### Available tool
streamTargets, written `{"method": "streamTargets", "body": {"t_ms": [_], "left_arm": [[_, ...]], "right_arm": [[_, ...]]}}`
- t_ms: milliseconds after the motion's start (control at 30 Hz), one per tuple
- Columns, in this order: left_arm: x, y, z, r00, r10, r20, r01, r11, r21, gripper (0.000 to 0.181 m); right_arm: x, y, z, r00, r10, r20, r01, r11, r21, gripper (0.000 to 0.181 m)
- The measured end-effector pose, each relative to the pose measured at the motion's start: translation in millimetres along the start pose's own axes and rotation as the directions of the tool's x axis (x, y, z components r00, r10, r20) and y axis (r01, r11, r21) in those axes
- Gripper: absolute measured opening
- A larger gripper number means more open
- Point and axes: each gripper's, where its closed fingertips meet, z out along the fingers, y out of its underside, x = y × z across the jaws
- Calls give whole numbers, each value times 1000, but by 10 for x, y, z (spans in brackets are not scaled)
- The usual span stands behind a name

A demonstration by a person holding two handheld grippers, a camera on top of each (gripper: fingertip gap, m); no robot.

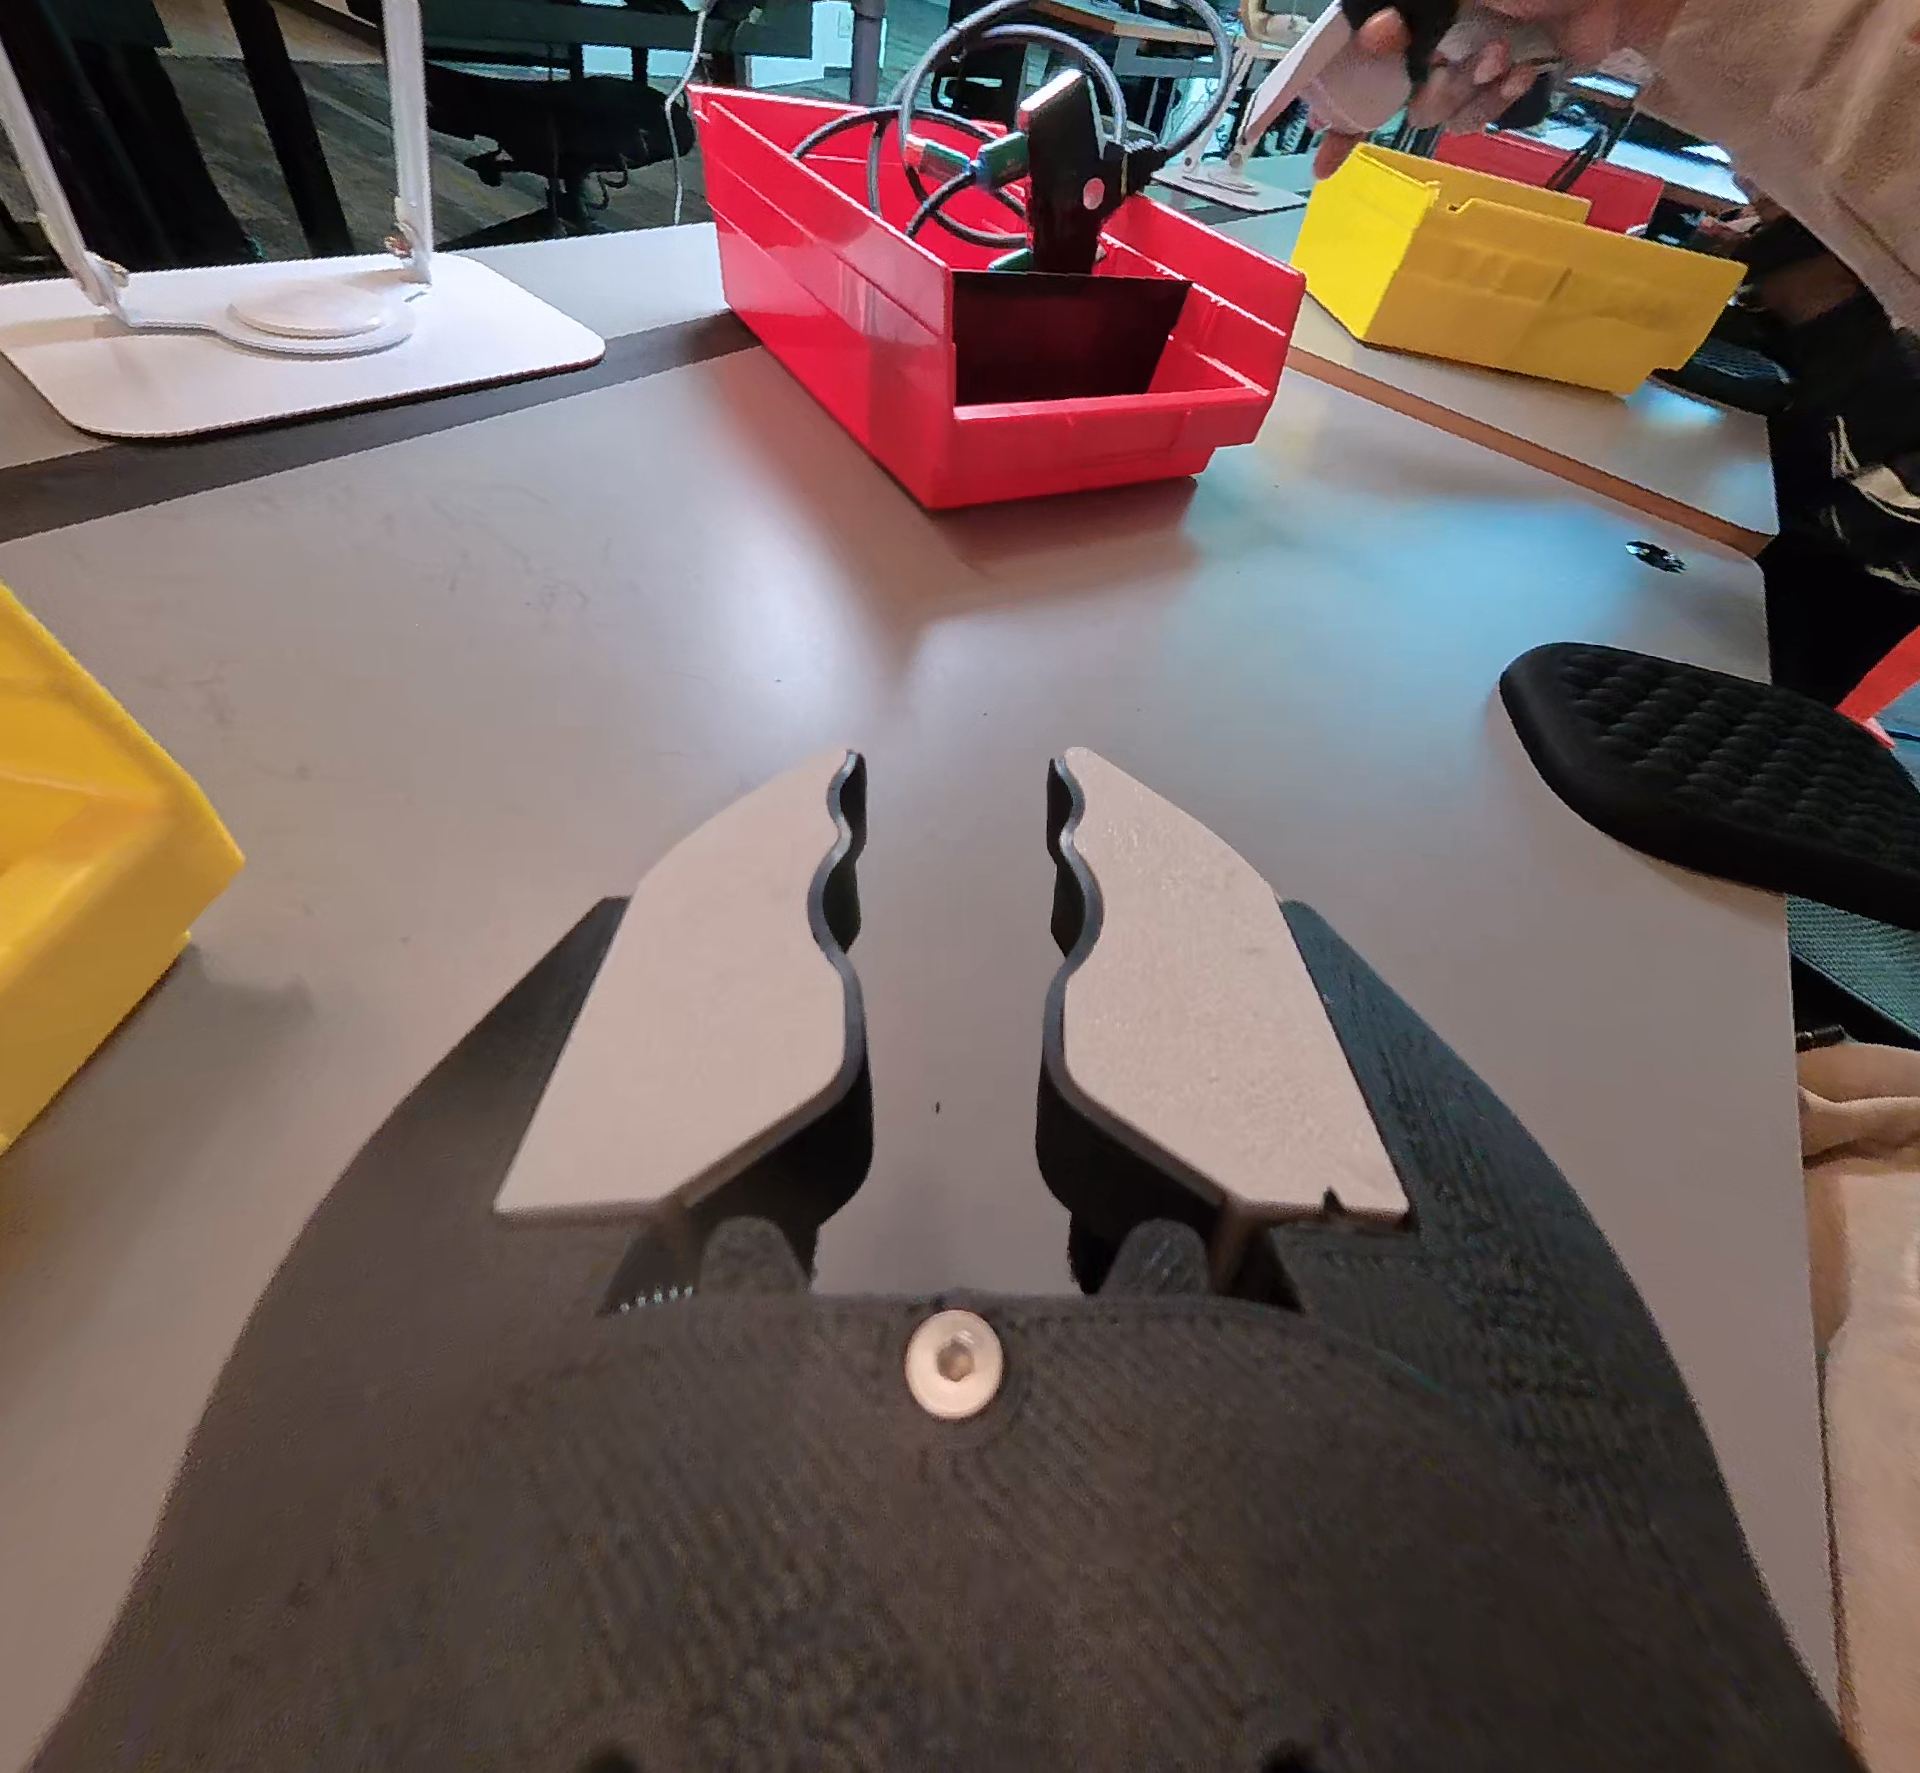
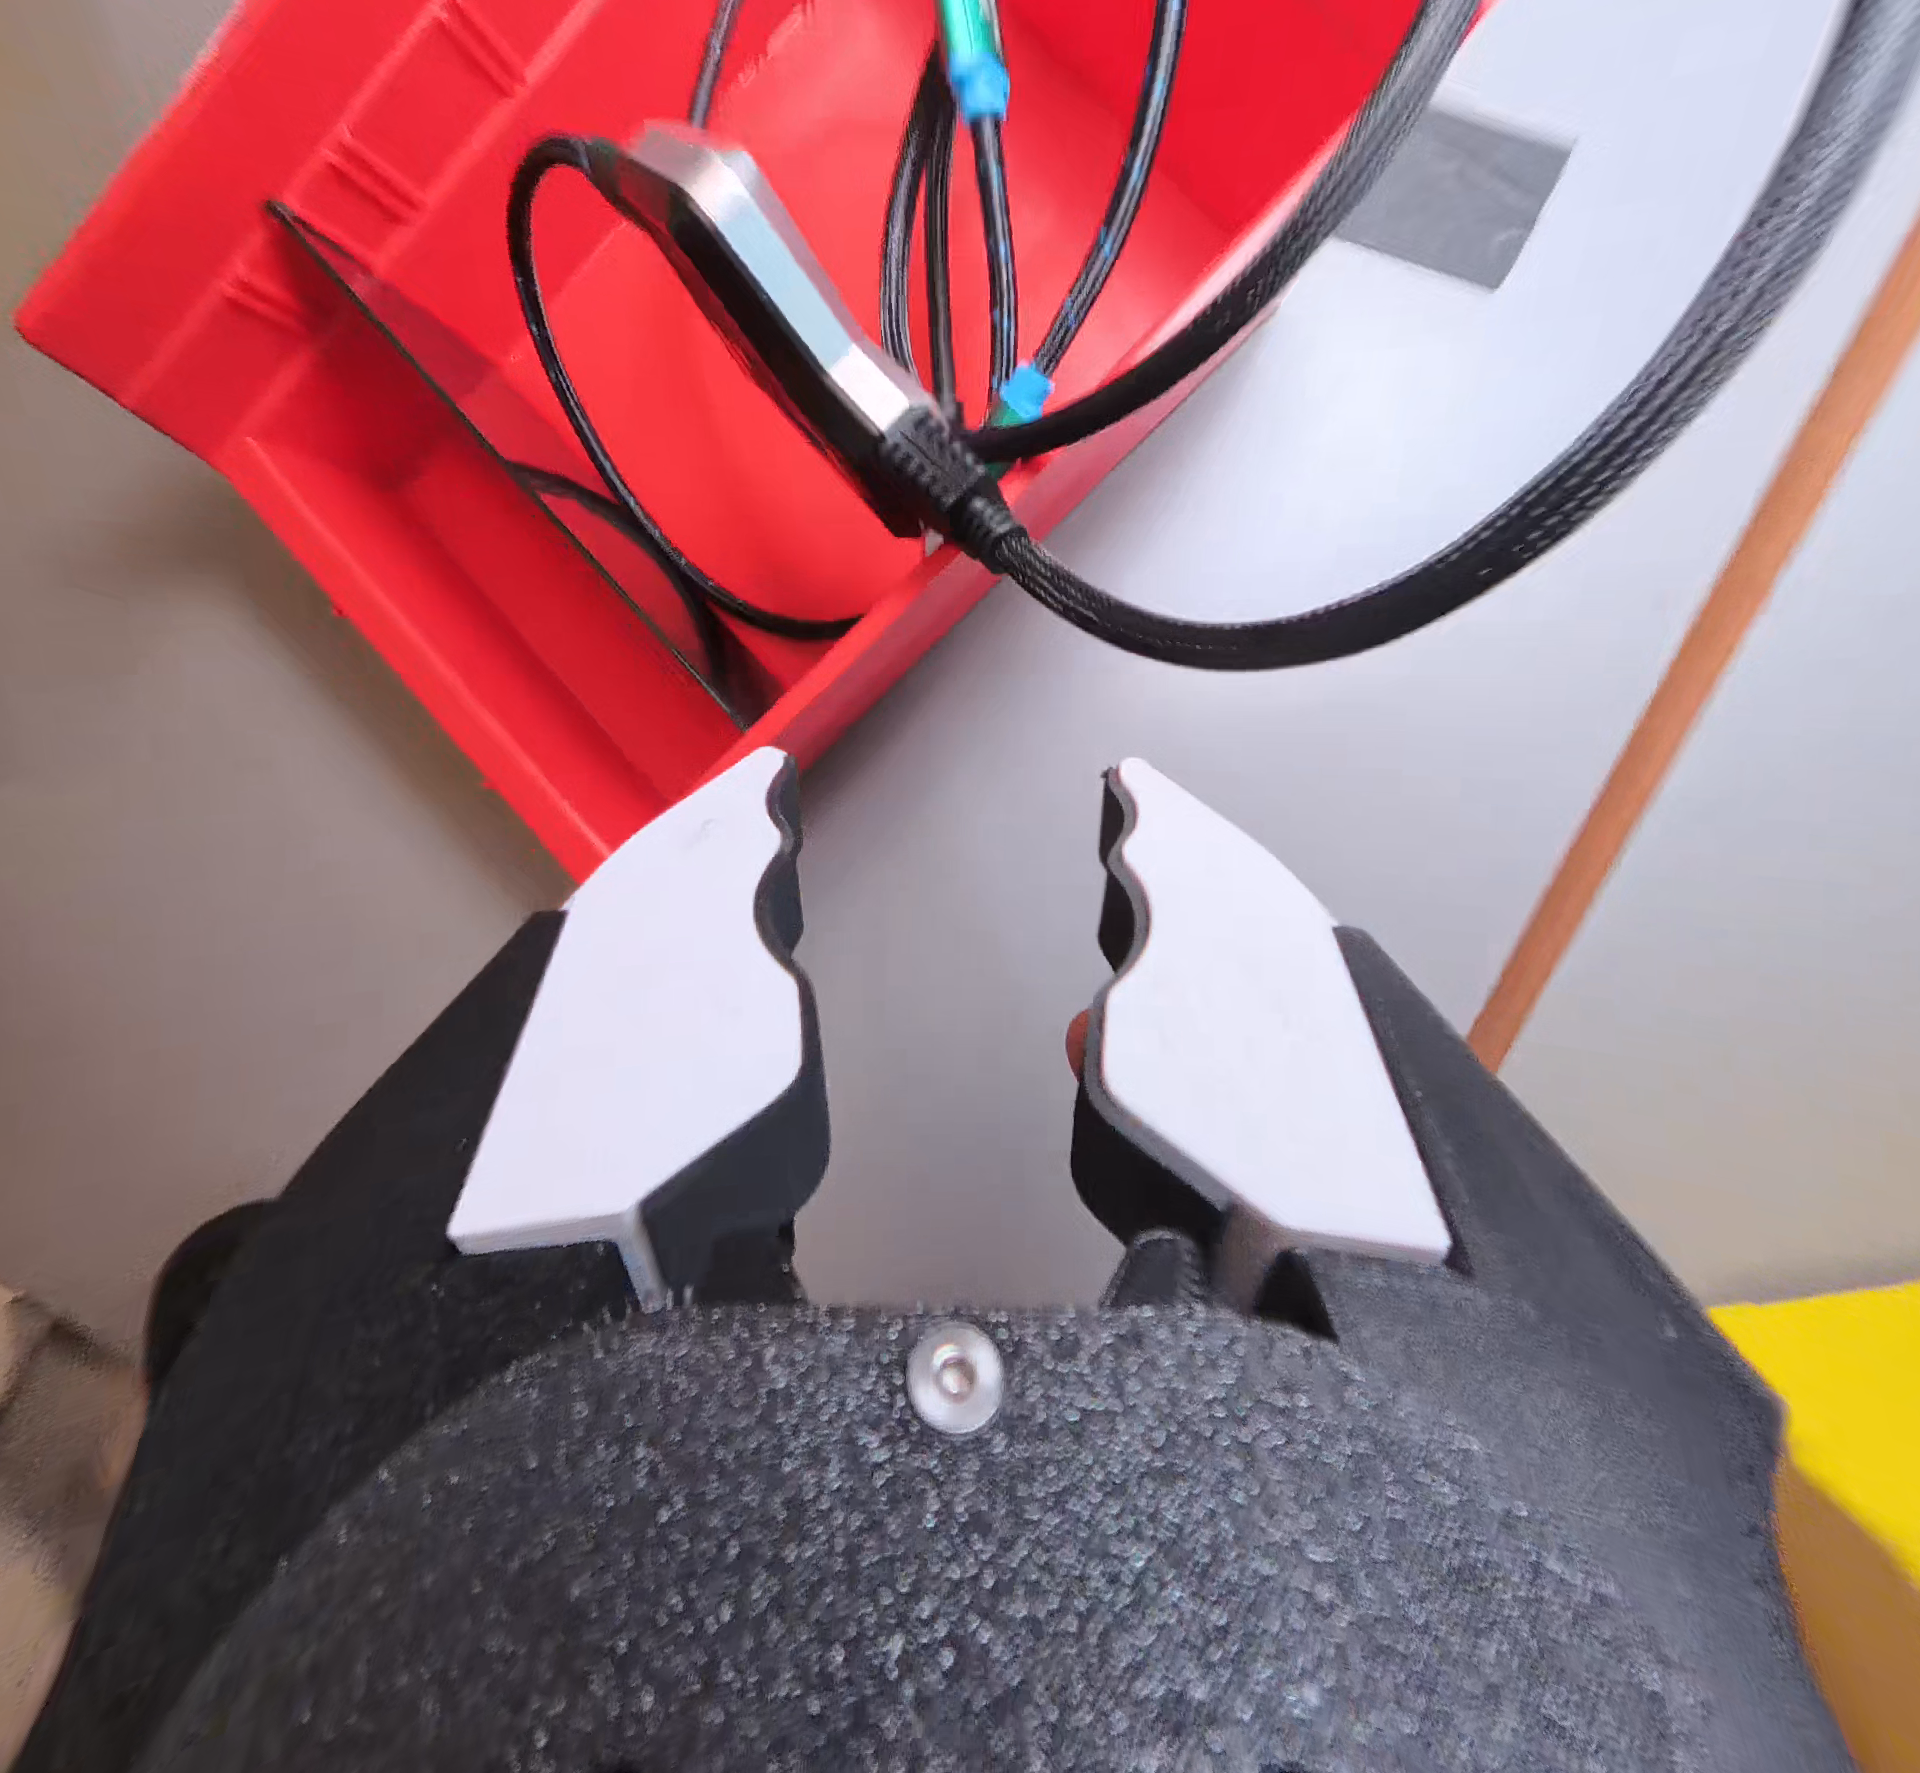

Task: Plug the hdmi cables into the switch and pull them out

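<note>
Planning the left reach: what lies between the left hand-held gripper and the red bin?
Only bare grey table separates the left hand-held gripper from the red bin, per the left wrist view.

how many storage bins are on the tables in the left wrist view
4: a red bin ahead holding the cables, a yellow bin to its right, another red one behind that, a yellow bin at the left edge.

Red bin: glossy smooth plastic. Cable: black braided sheath. Table: matt grey, smooth.
</note>
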Motion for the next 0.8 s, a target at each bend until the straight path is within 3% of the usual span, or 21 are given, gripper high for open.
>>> {"method": "streamTargets", "body": {"t_ms": [67, 167, 300, 400, 500, 633, 733, 800], "left_arm": [[-55, -20, -27, 1000, 0, 26, -1, 1000, 8, 33], [-179, -69, -88, 998, -19, 68, 17, 999, 27, 34], [-391, -155, -235, 989, -46, 143, 38, 997, 64, 34], [-624, -323, -464, 972, -34, 233, 13, 996, 93, 35], [-1010, -585, -800, 932, 25, 361, -52, 996, 67, 35], [-1776, -940, -1229, 859, 110, 501, -72, 993, -94, 34], [-2304, -1060, -1339, 868, 190, 459, -57, 956, -286, 34], [-2607, -989, -1345, 891, 215, 400, -14, 894, -449, 34]], "right_arm": [[-143, -196, -164, 996, -75, -55, 83, 984, 159, 51], [-740, -477, -462, 974, -202, -106, 228, 864, 448, 48], [-1708, -373, -506, 968, -246, -52, 216, 709, 671, 47], [-2258, -99, -184, 970, -238, 47, 130, 674, 727, 44], [-2522, 145, 276, 963, -264, 56, 146, 684, 715, 44], [-2623, 278, 596, 943, -333, 12, 224, 658, 719, 43], [-2660, 270, 632, 929, -369, 4, 253, 644, 722, 43], [-2649, 268, 639, 928, -372, 9, 248, 637, 730, 42]]}}
